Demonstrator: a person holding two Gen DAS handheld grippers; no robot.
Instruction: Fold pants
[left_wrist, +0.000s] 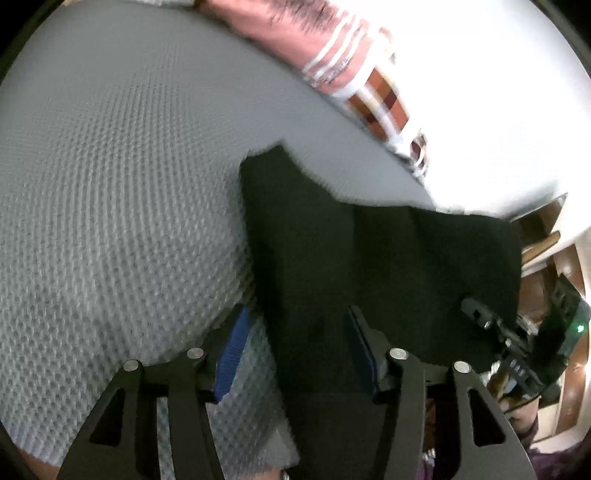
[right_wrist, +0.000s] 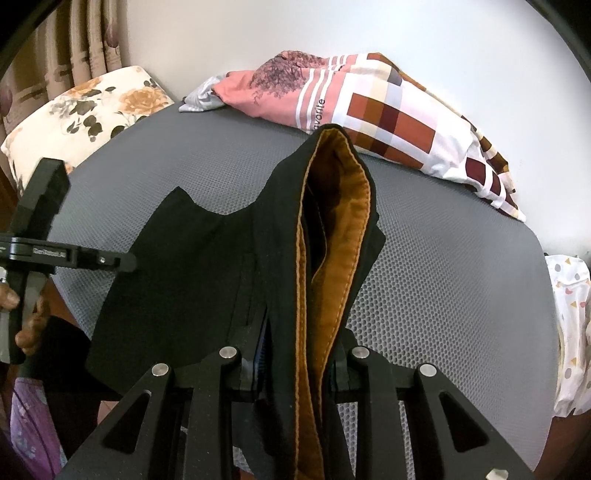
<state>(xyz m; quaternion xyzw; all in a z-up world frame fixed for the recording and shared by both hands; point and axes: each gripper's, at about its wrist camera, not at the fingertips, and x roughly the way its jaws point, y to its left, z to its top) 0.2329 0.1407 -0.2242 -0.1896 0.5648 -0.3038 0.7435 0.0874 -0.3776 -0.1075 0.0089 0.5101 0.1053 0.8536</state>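
Black pants (right_wrist: 184, 277) lie on the grey mesh mattress (right_wrist: 443, 277), part flat, part lifted. My right gripper (right_wrist: 299, 354) is shut on the folded waistband, whose orange lining (right_wrist: 354, 221) stands up in a loop in front of the camera. In the left wrist view my left gripper (left_wrist: 295, 332) is open above the pants (left_wrist: 369, 258). Its blue pads (left_wrist: 231, 354) straddle the left edge of the cloth without pressing on it. The left gripper's black body (right_wrist: 40, 240) shows at the left of the right wrist view, at the pants' near-left corner.
A patchwork pink and brown pillow (right_wrist: 388, 118) lies along the far edge by the white wall. A floral pillow (right_wrist: 85, 110) and curtain (right_wrist: 74, 44) are at the far left. A dotted white cloth (right_wrist: 569, 314) lies off the right edge. A hand (right_wrist: 29, 325) holds the left tool.
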